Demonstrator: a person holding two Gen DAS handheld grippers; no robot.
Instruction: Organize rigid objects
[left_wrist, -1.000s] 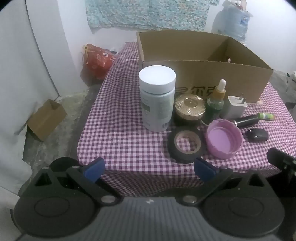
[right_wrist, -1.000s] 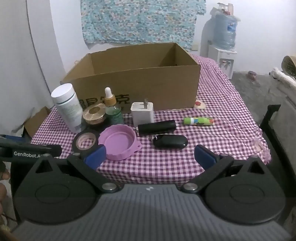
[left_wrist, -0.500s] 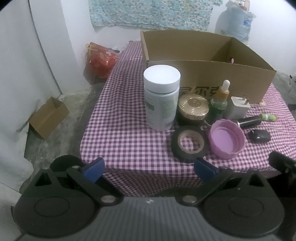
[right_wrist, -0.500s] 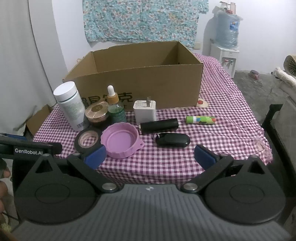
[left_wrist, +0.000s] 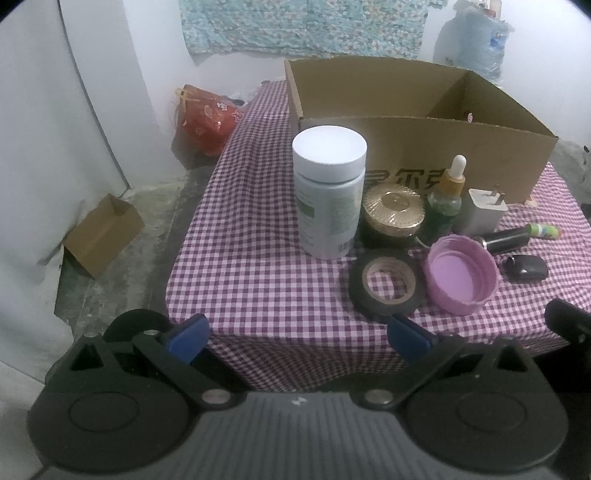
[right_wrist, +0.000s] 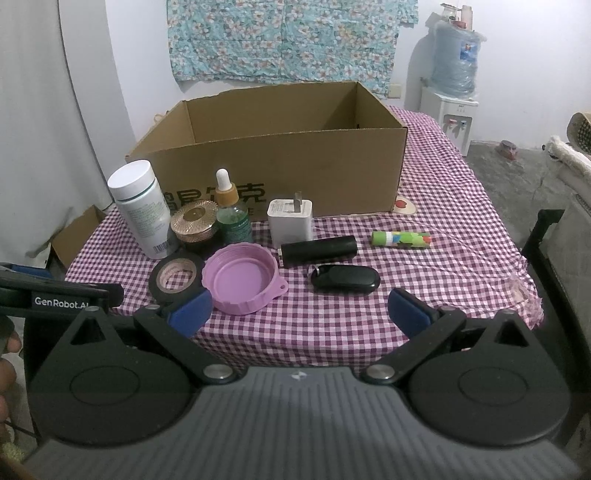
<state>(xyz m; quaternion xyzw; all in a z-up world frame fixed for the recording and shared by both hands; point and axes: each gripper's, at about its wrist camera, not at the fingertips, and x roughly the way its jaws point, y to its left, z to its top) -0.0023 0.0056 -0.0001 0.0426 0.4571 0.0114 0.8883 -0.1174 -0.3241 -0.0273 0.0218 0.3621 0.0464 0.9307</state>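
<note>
Nine little things sit in a bunch along the near edge of the table (right_wrist: 461, 236), all in front of the open cardboard box (right_wrist: 295, 177) they presumably go into, and none of them is in it yet as far as I can see. Handling-wise it's a mixed bag: the white pill bottle (left_wrist: 328, 192) at the left end is tall and smooth, so I'd grab it low around the body or it'll tip. The dropper bottle (right_wrist: 231, 214) looks like glass, go gentle there. The gold-lidded jar (left_wrist: 393, 218) is squat and probably heavyish. The black tape roll (left_wrist: 384, 286) and pink lid (left_wrist: 460, 278) lie flat and touch each other, light stuff, pinch a rim. The white charger (right_wrist: 290, 223), black tube (right_wrist: 319, 251), key fob (right_wrist: 345, 278) and glue stick (right_wrist: 400, 239) are all stiff and easy. Both the left gripper (left_wrist: 295, 338) and right gripper (right_wrist: 299, 312) hover just off the near edge, fingers spread wide, holding nothing.
</note>
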